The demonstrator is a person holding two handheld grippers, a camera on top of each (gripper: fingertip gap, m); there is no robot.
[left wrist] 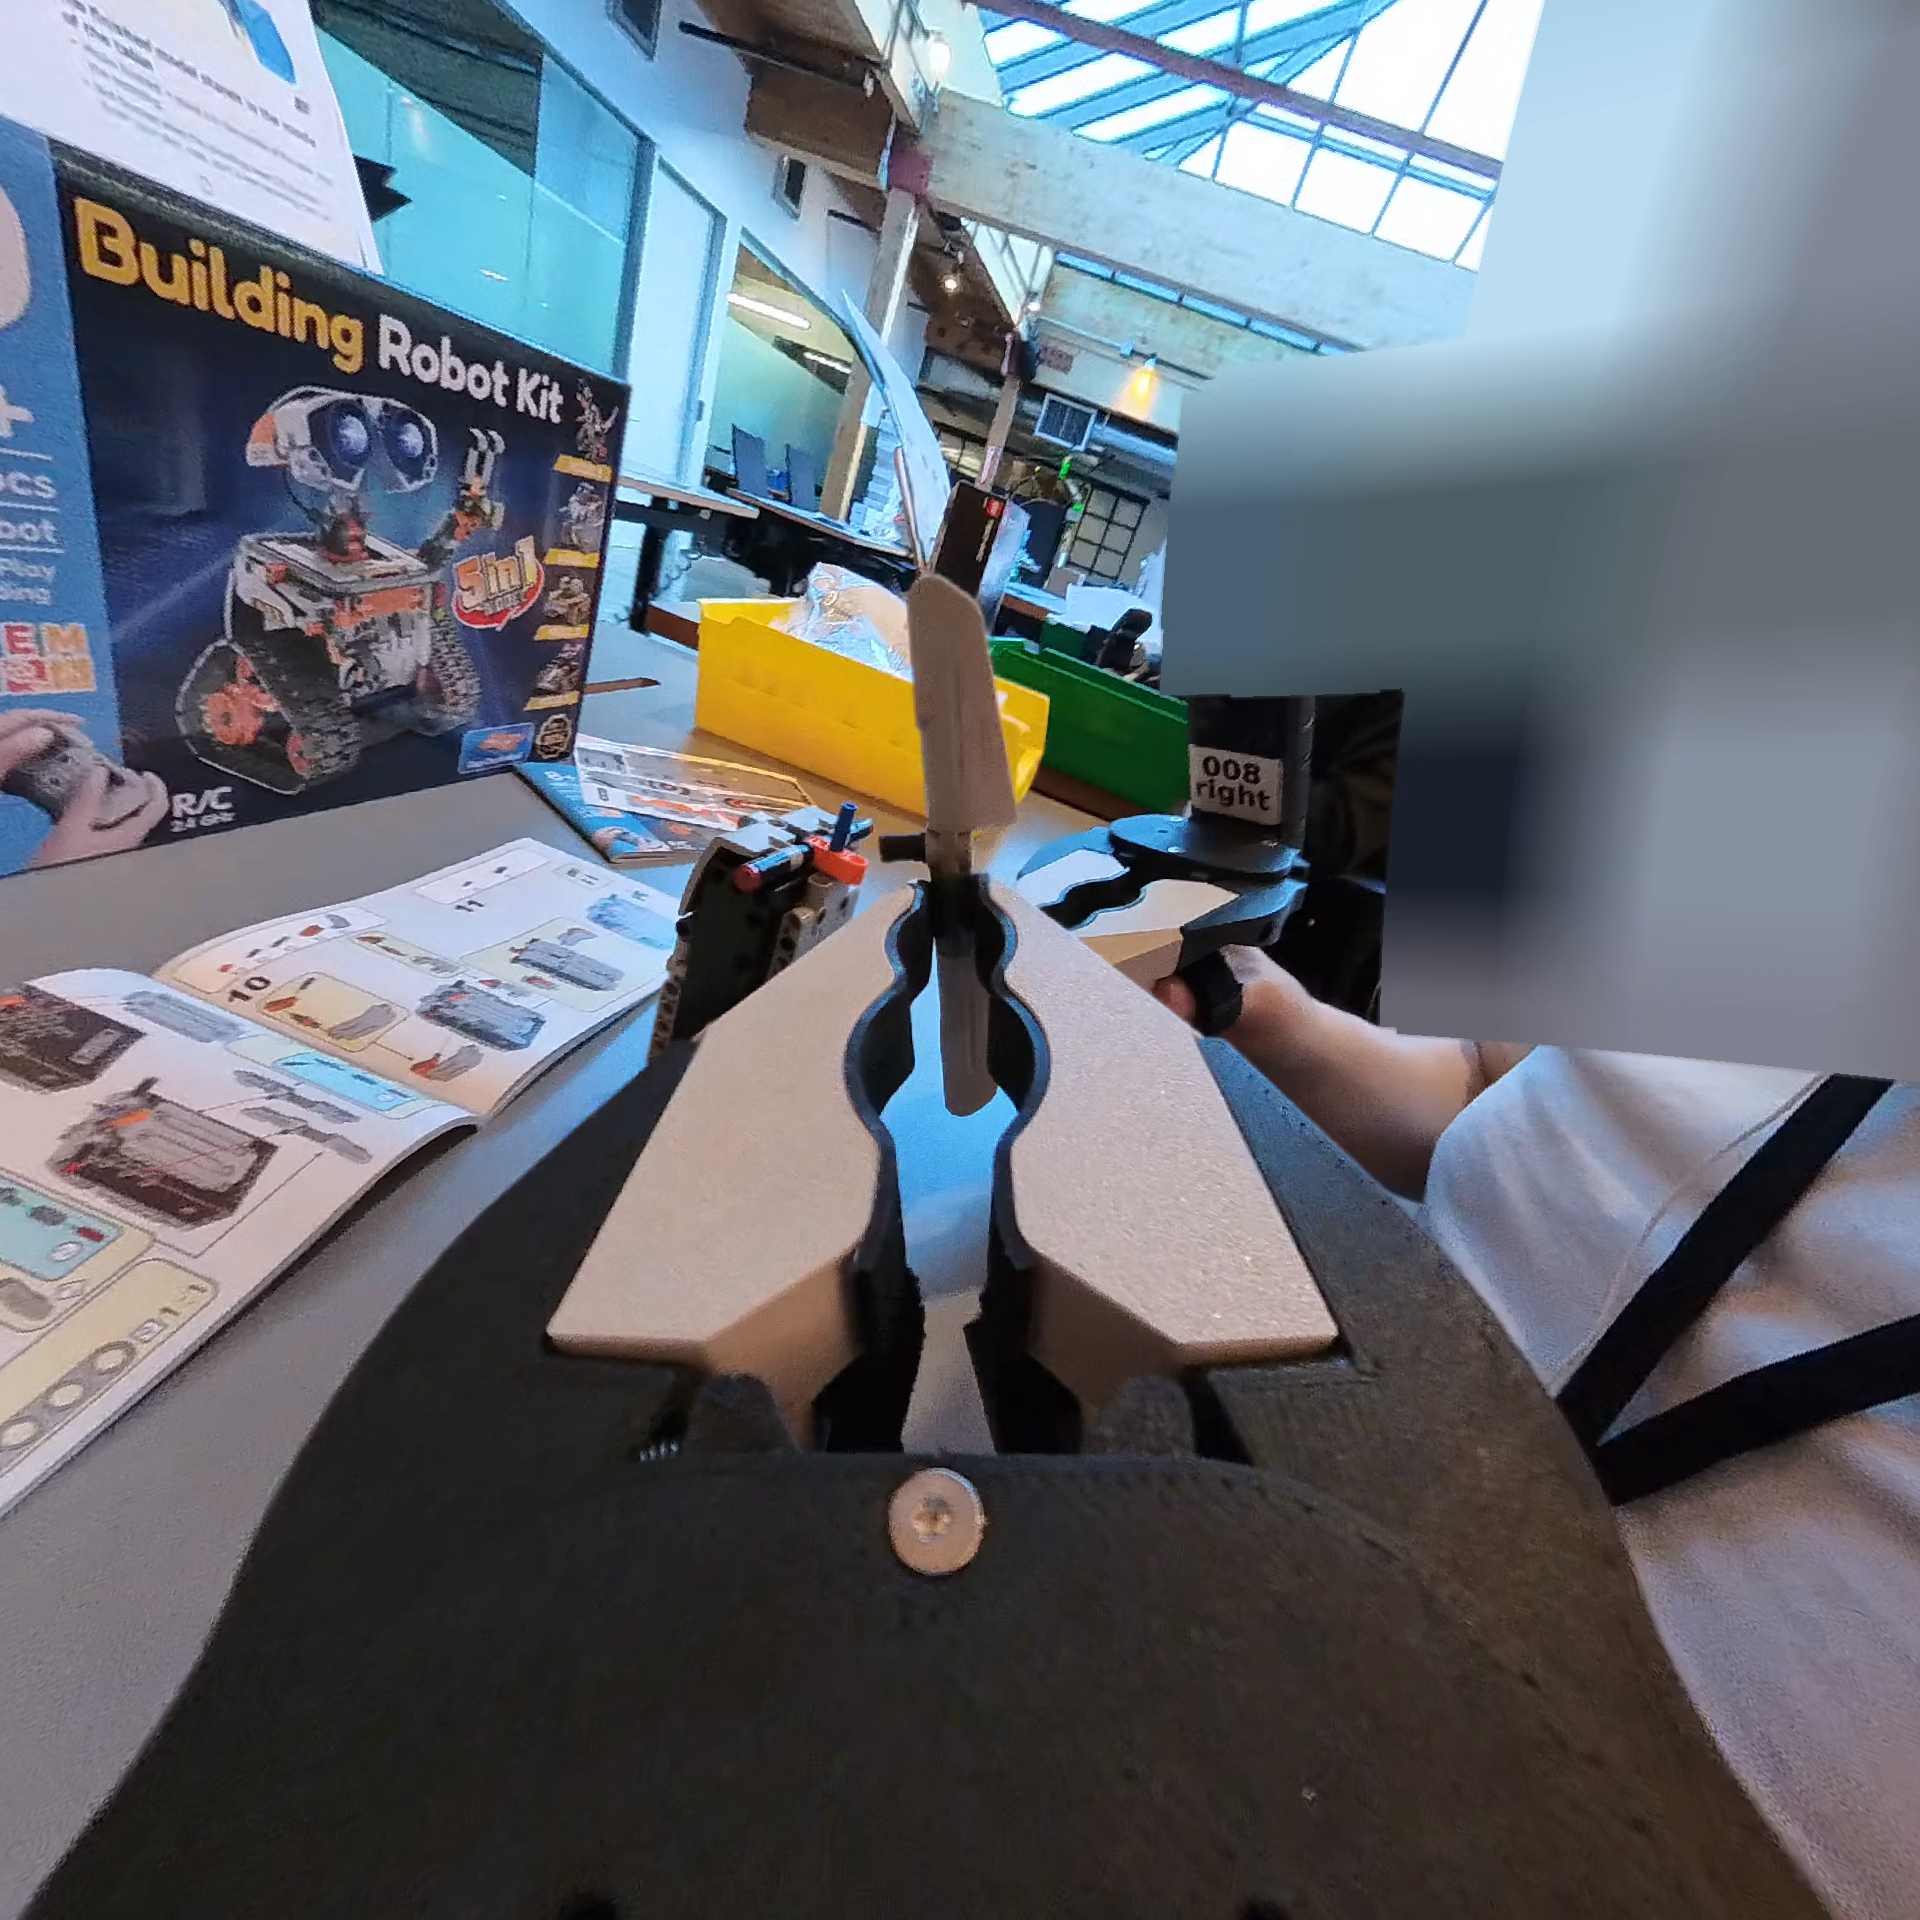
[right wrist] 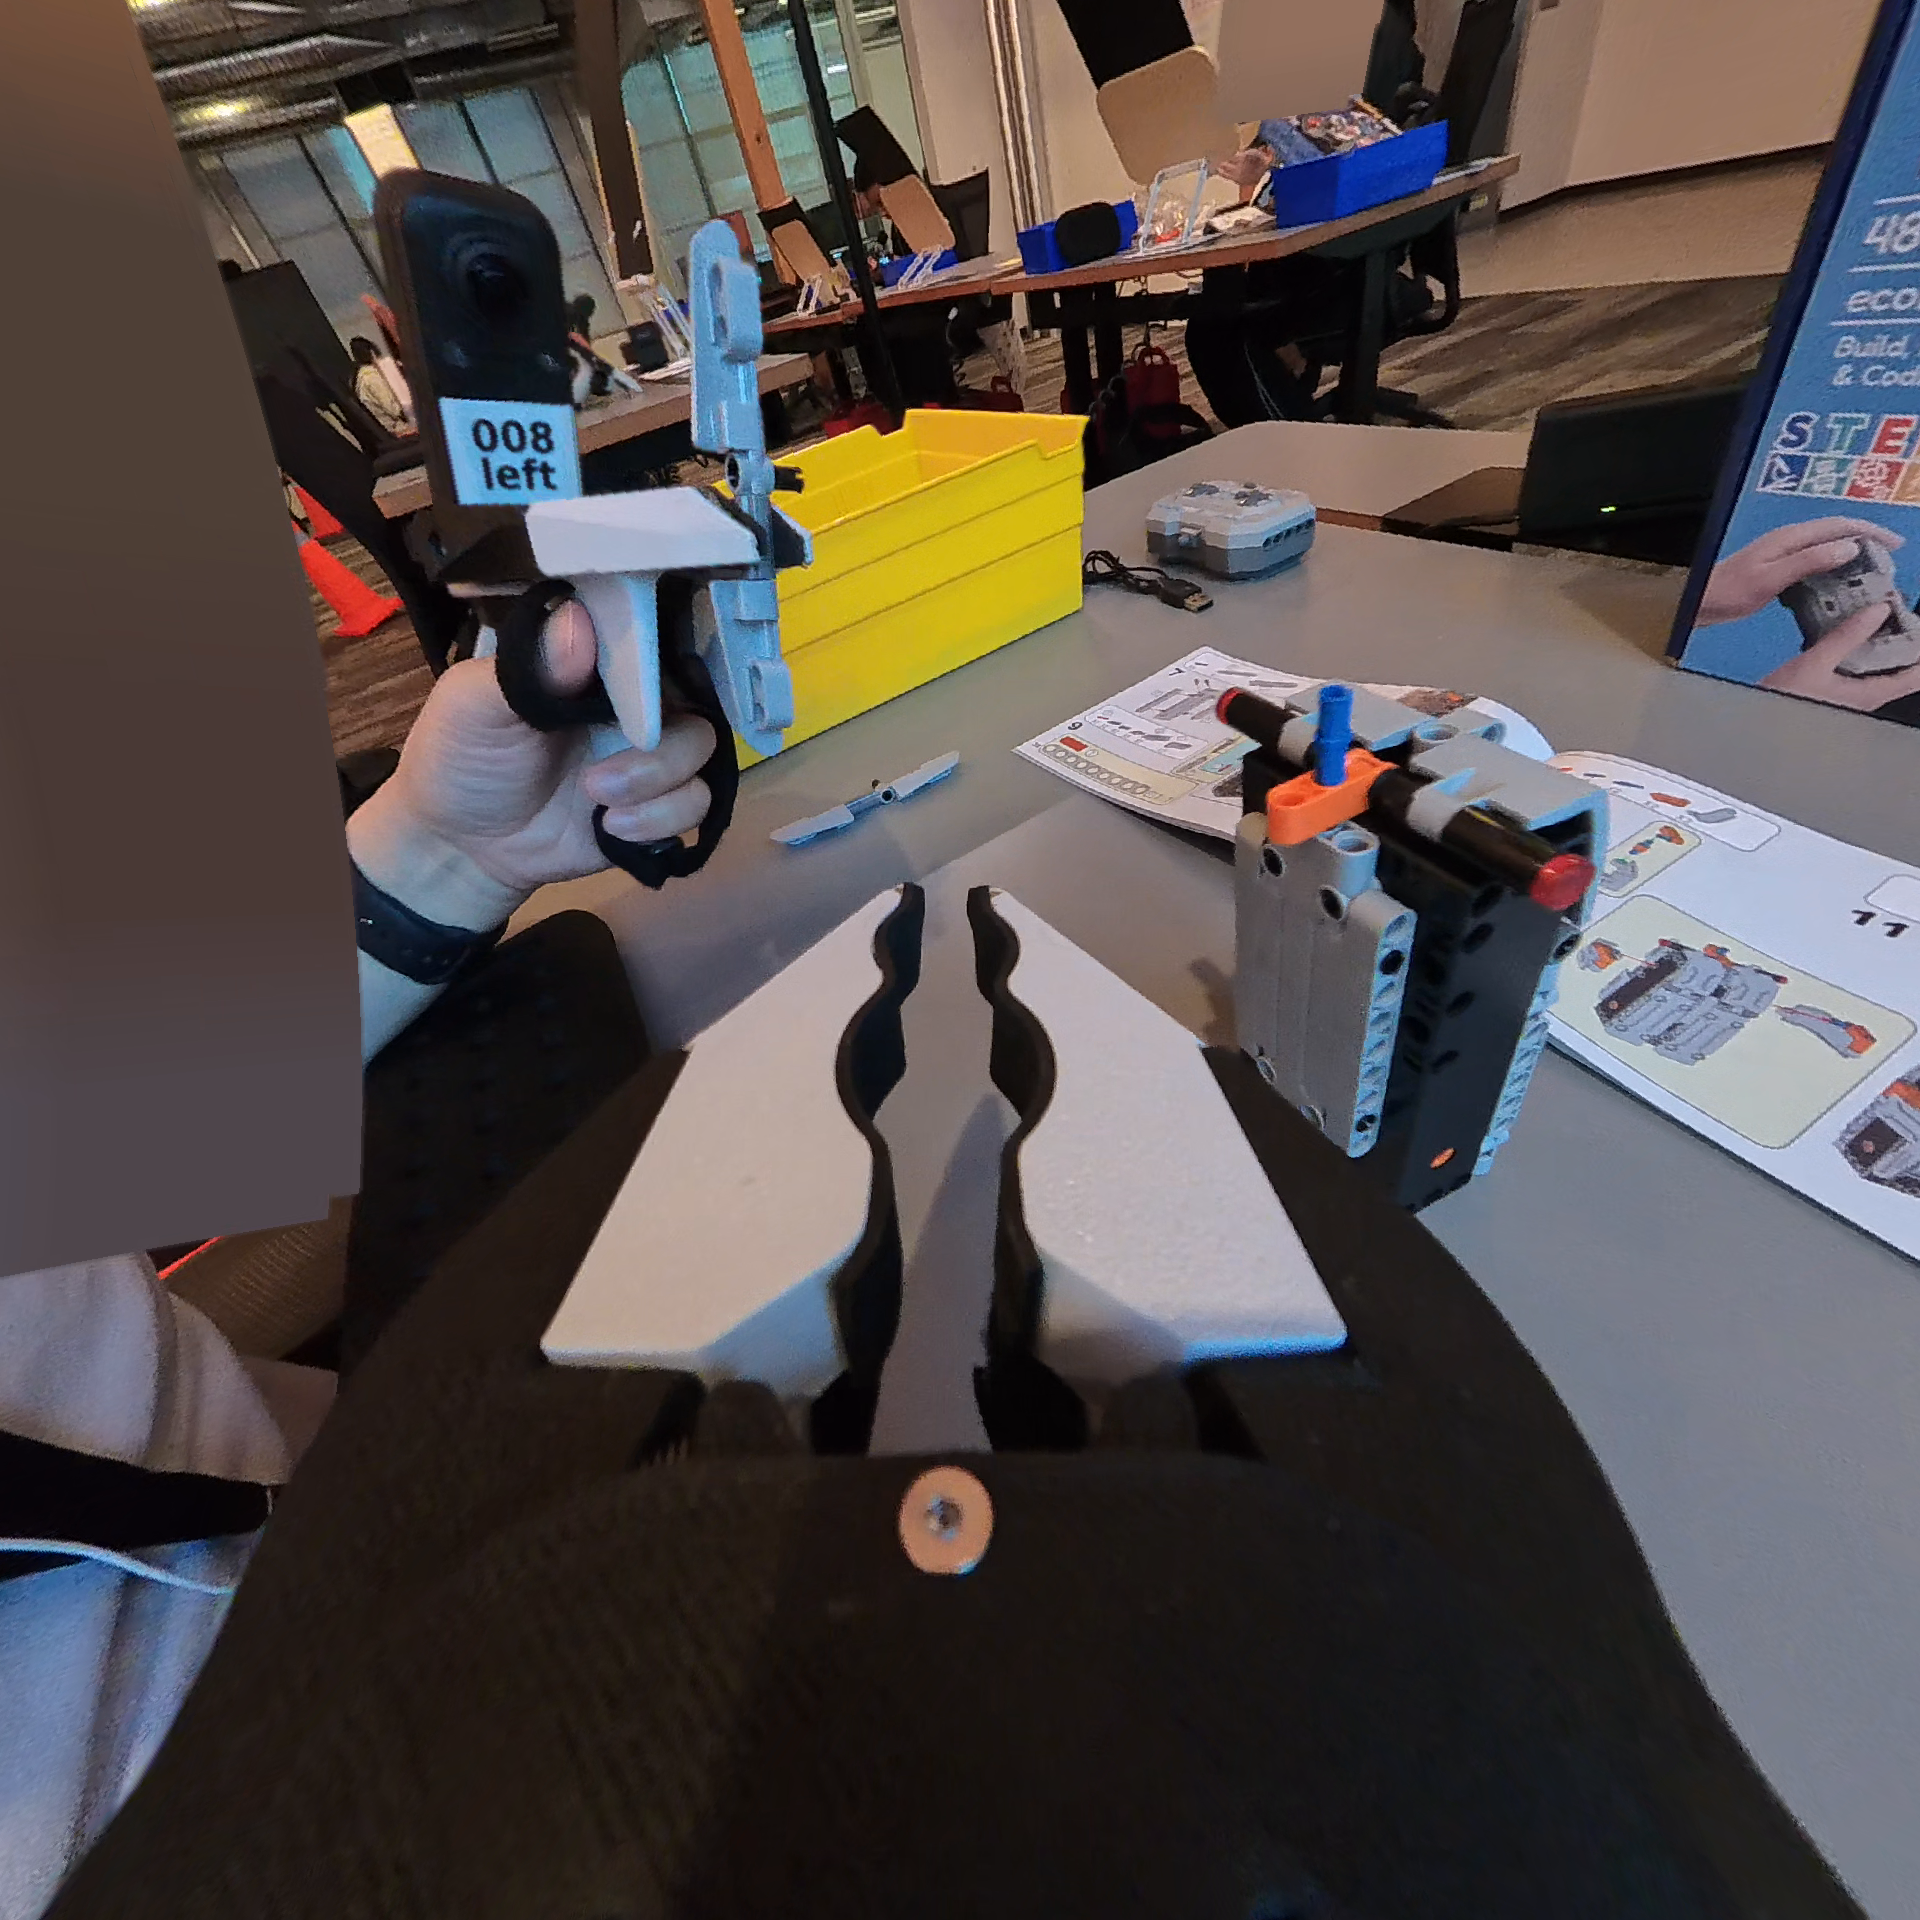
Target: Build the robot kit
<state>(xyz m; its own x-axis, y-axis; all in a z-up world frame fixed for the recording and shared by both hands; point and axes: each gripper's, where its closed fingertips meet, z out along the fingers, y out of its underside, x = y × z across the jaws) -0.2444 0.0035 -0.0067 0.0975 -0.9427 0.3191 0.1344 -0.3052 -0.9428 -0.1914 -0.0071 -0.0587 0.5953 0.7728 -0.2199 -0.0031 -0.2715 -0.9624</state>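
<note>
My left gripper (left wrist: 951, 904) is shut on a long grey curved panel piece (left wrist: 961, 707) and holds it upright above the table; both also show in the right wrist view, gripper (right wrist: 774, 520) and piece (right wrist: 727, 343). My right gripper (right wrist: 943, 896) is empty, its jaws a narrow gap apart, low over the grey table (right wrist: 1351, 623). It also shows in the left wrist view (left wrist: 1081, 894). A grey and black brick assembly (right wrist: 1403, 935) with an orange connector, blue pin and red-tipped black axle stands just right of it. A second grey panel piece (right wrist: 868, 800) lies on the table ahead.
An open instruction booklet (right wrist: 1714, 935) lies under and beside the assembly. A yellow bin (right wrist: 935, 540) and a green bin (left wrist: 1101, 717) stand behind. The kit box (left wrist: 312, 520) stands upright at the table's side. A grey control unit (right wrist: 1231, 525) and a cable (right wrist: 1153, 587) lie farther back.
</note>
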